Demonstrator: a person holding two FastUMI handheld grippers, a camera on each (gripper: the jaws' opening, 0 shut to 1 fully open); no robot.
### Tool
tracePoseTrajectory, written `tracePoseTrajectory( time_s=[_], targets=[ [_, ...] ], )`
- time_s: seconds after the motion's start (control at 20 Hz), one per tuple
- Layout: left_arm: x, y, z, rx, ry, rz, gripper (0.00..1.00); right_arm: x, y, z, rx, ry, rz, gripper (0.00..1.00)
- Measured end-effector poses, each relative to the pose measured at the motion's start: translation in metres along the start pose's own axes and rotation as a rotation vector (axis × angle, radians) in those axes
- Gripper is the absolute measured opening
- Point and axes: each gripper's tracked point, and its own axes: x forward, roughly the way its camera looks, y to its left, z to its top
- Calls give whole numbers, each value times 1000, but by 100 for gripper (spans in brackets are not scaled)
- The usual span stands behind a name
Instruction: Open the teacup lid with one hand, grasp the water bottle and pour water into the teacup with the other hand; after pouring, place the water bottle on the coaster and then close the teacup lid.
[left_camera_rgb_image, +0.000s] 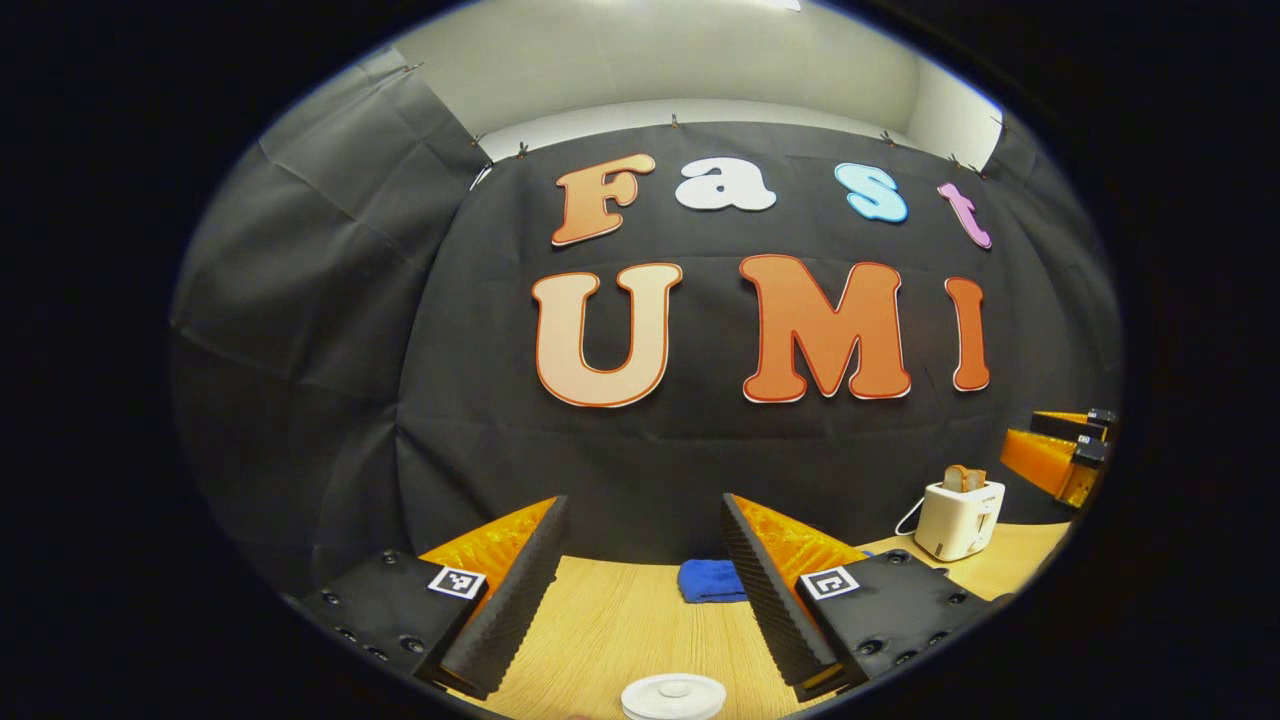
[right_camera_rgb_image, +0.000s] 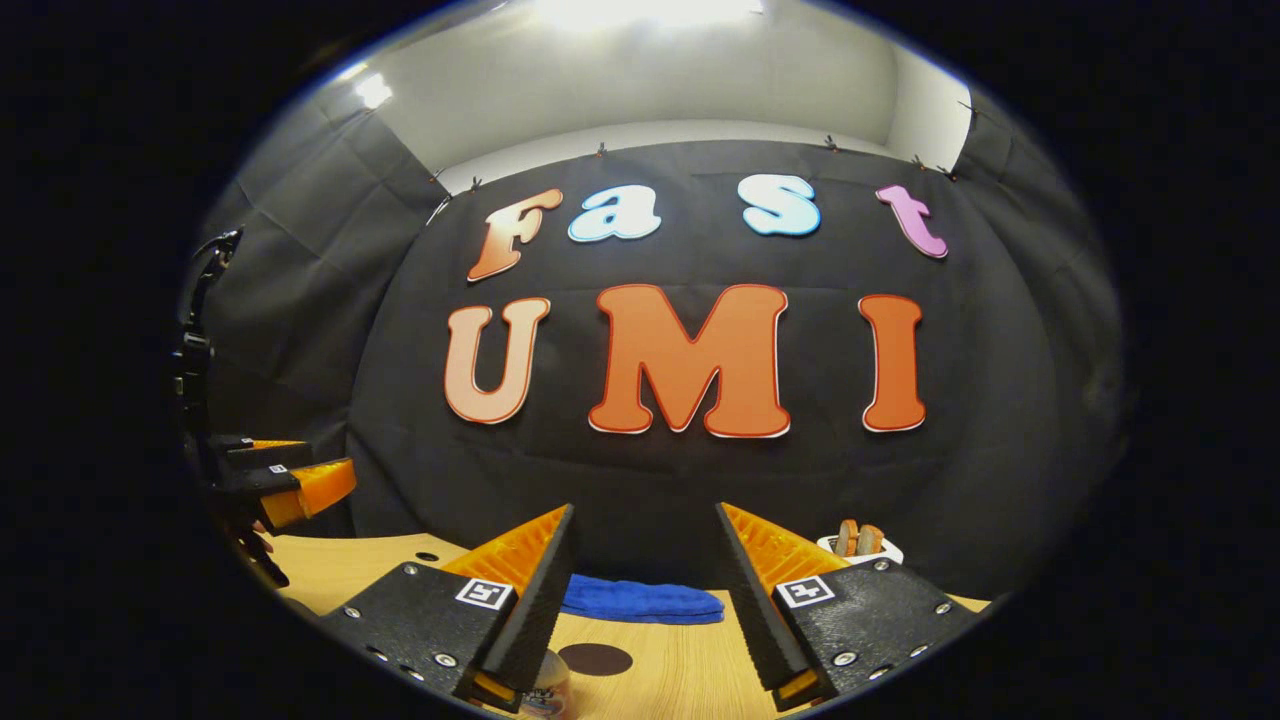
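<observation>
Teacup lid (left_camera_rgb_image: 673, 695) sits on our counter (left_camera_rgb_image: 600, 630) below the left hand-held gripper (left_camera_rgb_image: 640, 590), spread wide and empty, like our right hand-held gripper (right_camera_rgb_image: 640, 600) above the coaster (right_camera_rgb_image: 595, 659)

In the right gripper view we see our right hand-held gripper (right_camera_rgb_image: 645, 590) with its two fingers spread wide apart, nothing between them, held above the wooden counter (right_camera_rgb_image: 690, 670). Beyond the fingers a folded blue cloth (right_camera_rgb_image: 640, 600) lies on the counter against the booth's black wall. Nearer to us, a dark round coaster (right_camera_rgb_image: 595, 659) sits flat on the wood, between the fingers. Just by the left finger's tip we make out the top of the water bottle (right_camera_rgb_image: 545, 692), mostly cut off at the bottom edge. Behind the right finger, a white toaster (right_camera_rgb_image: 860, 545) with bread in it peeks out. At far left, the left hand-held gripper (right_camera_rgb_image: 300, 480) hangs above the counter.
</observation>
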Motion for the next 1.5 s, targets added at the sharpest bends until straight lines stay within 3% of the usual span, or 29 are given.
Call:
tracePoseTrajectory(
  time_s=[0.1, 0.15, 0.2, 0.45, 0.9, 1.2, 1.5],
  targets=[
    [-1, 1, -15, 3, 40, -1, 97, -2, 6, -12, -16, 32, 17, 83],
    [-2, 0, -23, 7, 67, -9, 97, -3, 12, -18, -17, 46, 29, 89],
    [-3, -1, -31, 10, 90, -14, 96, -5, 18, -25, -14, 64, 46, 87],
    [-11, -9, -68, 41, 181, -52, 100, -15, 39, -62, -7, 155, 104, 97],
    [-24, -12, -148, 30, 374, -84, 99, -35, 66, -124, 9, 325, 180, 99],
    [-28, -21, -188, 47, 471, -110, 99, -42, 81, -135, -26, 336, 237, 98],
    [-32, -26, -213, 89, 537, -122, 99, -42, 82, -150, -45, 374, 244, 95]
  ],
)
